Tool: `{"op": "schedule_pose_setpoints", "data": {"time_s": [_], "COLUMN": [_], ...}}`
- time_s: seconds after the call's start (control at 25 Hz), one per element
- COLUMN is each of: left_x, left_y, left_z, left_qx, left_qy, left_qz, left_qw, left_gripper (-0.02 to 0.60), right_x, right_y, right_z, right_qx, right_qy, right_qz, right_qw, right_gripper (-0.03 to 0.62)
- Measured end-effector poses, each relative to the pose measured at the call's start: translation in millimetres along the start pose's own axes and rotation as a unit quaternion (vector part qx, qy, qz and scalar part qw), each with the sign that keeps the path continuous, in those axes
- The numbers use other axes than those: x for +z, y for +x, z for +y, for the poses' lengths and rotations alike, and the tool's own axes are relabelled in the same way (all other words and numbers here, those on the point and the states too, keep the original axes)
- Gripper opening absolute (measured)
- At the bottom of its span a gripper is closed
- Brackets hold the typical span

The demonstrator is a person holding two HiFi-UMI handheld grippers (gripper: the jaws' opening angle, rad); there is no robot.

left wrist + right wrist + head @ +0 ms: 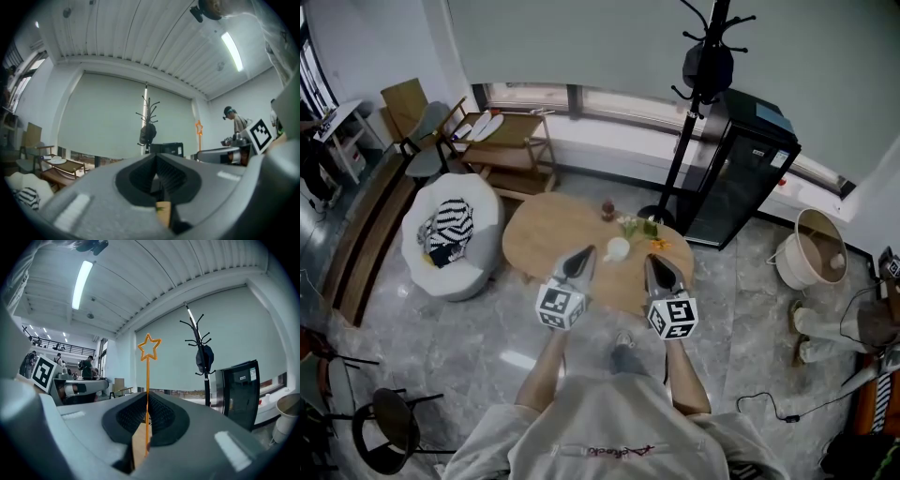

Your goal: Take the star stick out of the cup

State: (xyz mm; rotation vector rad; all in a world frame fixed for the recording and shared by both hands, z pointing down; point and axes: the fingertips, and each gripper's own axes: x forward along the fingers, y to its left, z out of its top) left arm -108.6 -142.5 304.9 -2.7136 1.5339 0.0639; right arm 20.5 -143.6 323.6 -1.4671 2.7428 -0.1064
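In the right gripper view a thin orange star stick (147,380) stands upright between the jaws of my right gripper (146,401), its star outline up against the blind. That gripper is shut on the stick's lower part. The head view shows the right gripper (653,260) over the round wooden table (546,234), just right of the white cup (617,249). My left gripper (585,253) hovers just left of the cup. In its own view the left gripper (157,163) is shut with nothing between the jaws, and the star stick (198,129) shows at the right.
Small green and brown items (628,225) lie at the table's far edge. A black coat stand (694,103) and a black cabinet (741,169) rise behind it. A white pouf with striped cloth (450,234) sits left, a pale basket (814,248) right.
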Motion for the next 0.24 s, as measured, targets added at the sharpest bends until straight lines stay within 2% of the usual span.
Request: {"op": "schedule_pose_setpoints", "data": {"time_s": [0.24], "left_x": [0.5], "left_y": [2.6], "left_z": [0.6], "left_qx": [-0.002], "left_qy": [0.0], "left_qz": [-0.003], "left_qw": [1.0], "left_gripper": [-0.002], "right_x": [-1.6], "right_y": [0.7], "right_z": [-1.5], "right_qx": [0.0], "right_qy": [-0.003], "right_qz": [0.0], "right_qw": [1.0], "right_gripper": [0.012]}}
